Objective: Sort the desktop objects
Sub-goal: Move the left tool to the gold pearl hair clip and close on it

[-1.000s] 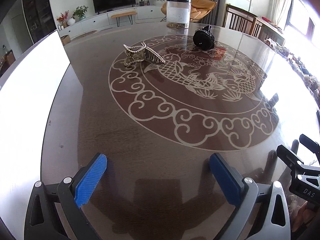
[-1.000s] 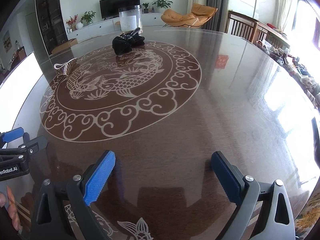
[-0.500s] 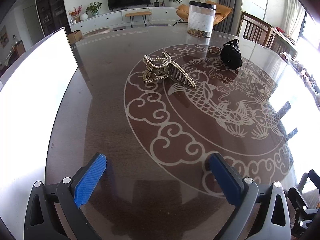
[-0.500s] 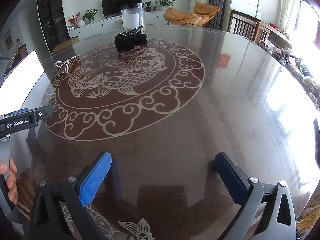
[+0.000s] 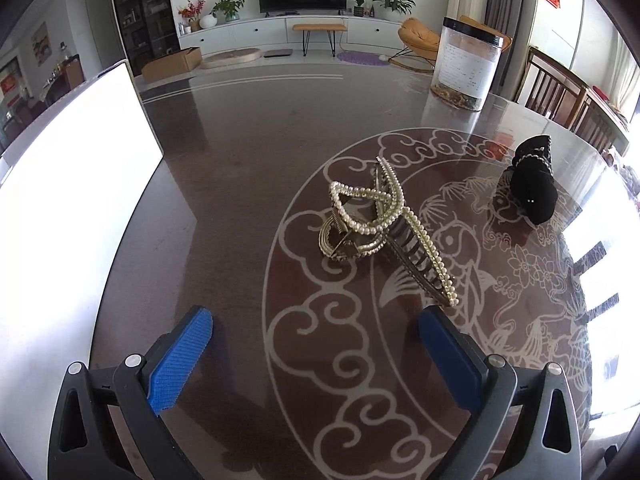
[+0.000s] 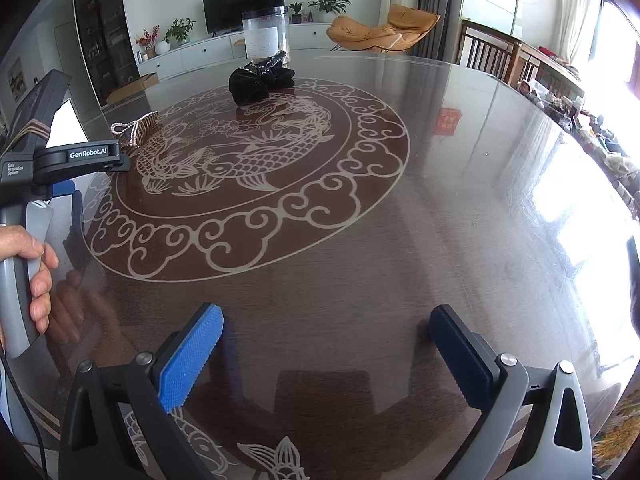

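The pearl clip [image 5: 380,228] lies on the table [image 5: 240,168], at the left edge of the round fish inlay, and now sits just ahead of the left hand-held gripper [image 5: 316,356]. A second ago it was far off near the table's middle; the left hand-held gripper has closed in on it, and its right pad [image 5: 444,348] is nearly at the clip's toothed end. Both blue pads stand wide apart with nothing between them, so the clip is not yet held. By my reading, this is the approach to the first pick of the sort.

The black scrunchie [image 5: 534,184] rests well to the right of the clip, further into the inlay, and a clear jar [image 5: 466,68] stands beyond both, near the far edge.

The right hand-held gripper [image 6: 326,352] hangs over bare table, also spread wide and empty, and has barely moved; it seems to be waiting.
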A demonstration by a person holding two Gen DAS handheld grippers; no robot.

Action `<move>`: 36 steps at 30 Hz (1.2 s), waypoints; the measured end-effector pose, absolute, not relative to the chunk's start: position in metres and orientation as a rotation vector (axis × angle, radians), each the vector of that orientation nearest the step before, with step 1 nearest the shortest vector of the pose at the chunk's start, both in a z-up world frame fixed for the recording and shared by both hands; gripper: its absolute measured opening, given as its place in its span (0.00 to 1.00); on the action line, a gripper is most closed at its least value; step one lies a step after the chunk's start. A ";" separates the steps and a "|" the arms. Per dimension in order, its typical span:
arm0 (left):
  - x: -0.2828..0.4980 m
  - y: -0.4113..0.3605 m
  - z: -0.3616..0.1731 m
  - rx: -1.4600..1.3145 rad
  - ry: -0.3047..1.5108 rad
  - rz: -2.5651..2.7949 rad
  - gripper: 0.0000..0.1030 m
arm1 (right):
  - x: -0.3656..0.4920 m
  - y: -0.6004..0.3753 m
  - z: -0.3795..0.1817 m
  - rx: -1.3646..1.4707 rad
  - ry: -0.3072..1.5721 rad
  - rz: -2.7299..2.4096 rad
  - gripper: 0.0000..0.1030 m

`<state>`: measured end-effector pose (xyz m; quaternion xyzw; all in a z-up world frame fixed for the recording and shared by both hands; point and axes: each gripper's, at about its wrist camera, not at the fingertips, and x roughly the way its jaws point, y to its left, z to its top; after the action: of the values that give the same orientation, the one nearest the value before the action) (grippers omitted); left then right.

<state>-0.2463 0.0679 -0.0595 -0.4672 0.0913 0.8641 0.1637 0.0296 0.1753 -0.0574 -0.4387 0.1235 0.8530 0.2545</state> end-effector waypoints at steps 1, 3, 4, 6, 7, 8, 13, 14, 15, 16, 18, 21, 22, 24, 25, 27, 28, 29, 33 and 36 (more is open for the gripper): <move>-0.252 0.072 -0.060 -1.330 0.262 2.461 1.00 | 0.030 0.175 -0.057 -1.192 0.336 2.317 1.00; -0.263 0.078 -0.060 -1.331 0.259 2.462 1.00 | 0.030 0.175 -0.057 -1.191 0.336 2.317 1.00; -0.267 0.081 -0.060 -1.335 0.259 2.464 1.00 | 0.030 0.175 -0.057 -1.191 0.336 2.317 1.00; -0.272 0.084 -0.060 -1.358 0.259 2.459 1.00 | 0.030 0.175 -0.058 -1.191 0.336 2.317 1.00; -0.274 0.085 -0.059 -1.387 0.266 2.441 1.00 | 0.030 0.175 -0.058 -1.191 0.336 2.317 1.00; -0.274 0.087 -0.059 -1.410 0.285 2.405 1.00 | 0.030 0.175 -0.058 -1.191 0.336 2.317 1.00; -0.267 0.097 -0.055 -1.421 0.312 2.269 1.00 | 0.030 0.175 -0.058 -1.191 0.336 2.316 1.00; -0.267 0.093 -0.052 -1.418 0.242 2.270 1.00 | 0.030 0.175 -0.058 -1.191 0.336 2.316 1.00; -0.268 0.088 -0.047 -1.410 0.168 2.286 1.00 | 0.030 0.175 -0.058 -1.191 0.336 2.316 1.00; -0.270 0.083 -0.042 -1.401 0.106 2.315 1.00 | 0.030 0.175 -0.058 -1.191 0.336 2.316 1.00; -0.275 0.077 -0.032 -1.376 0.008 2.389 1.00 | 0.029 0.175 -0.058 -1.191 0.336 2.316 1.00; -0.287 0.086 -0.031 -1.393 -0.071 2.452 1.00 | 0.029 0.175 -0.058 -1.190 0.336 2.316 1.00; -0.293 0.093 -0.035 -1.423 -0.058 2.463 1.00 | 0.029 0.175 -0.058 -1.190 0.336 2.316 1.00; -0.304 0.108 -0.047 -1.486 -0.008 2.476 1.00 | 0.029 0.175 -0.058 -1.190 0.336 2.316 1.00; -0.308 0.115 -0.054 -1.516 0.027 2.478 1.00 | 0.029 0.175 -0.058 -1.190 0.336 2.316 1.00; -0.308 0.127 -0.058 -1.501 0.147 2.538 1.00 | 0.029 0.175 -0.058 -1.191 0.336 2.317 1.00; -0.307 0.131 -0.059 -1.484 0.173 2.553 1.00 | 0.029 0.175 -0.058 -1.190 0.336 2.318 1.00; -0.305 0.133 -0.060 -1.475 0.174 2.555 1.00 | 0.029 0.175 -0.058 -1.189 0.336 2.318 1.00; -0.300 0.129 -0.060 -1.421 0.184 2.561 1.00 | 0.029 0.174 -0.057 -1.188 0.336 2.318 1.00; -0.302 0.124 -0.059 -1.379 0.214 2.525 1.00 | 0.029 0.174 -0.058 -1.188 0.336 2.317 1.00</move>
<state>-0.3016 0.1241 -0.0595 -0.4741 0.0736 0.8680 0.1278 0.0293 0.1742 -0.0577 -0.4375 0.1238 0.8533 0.2550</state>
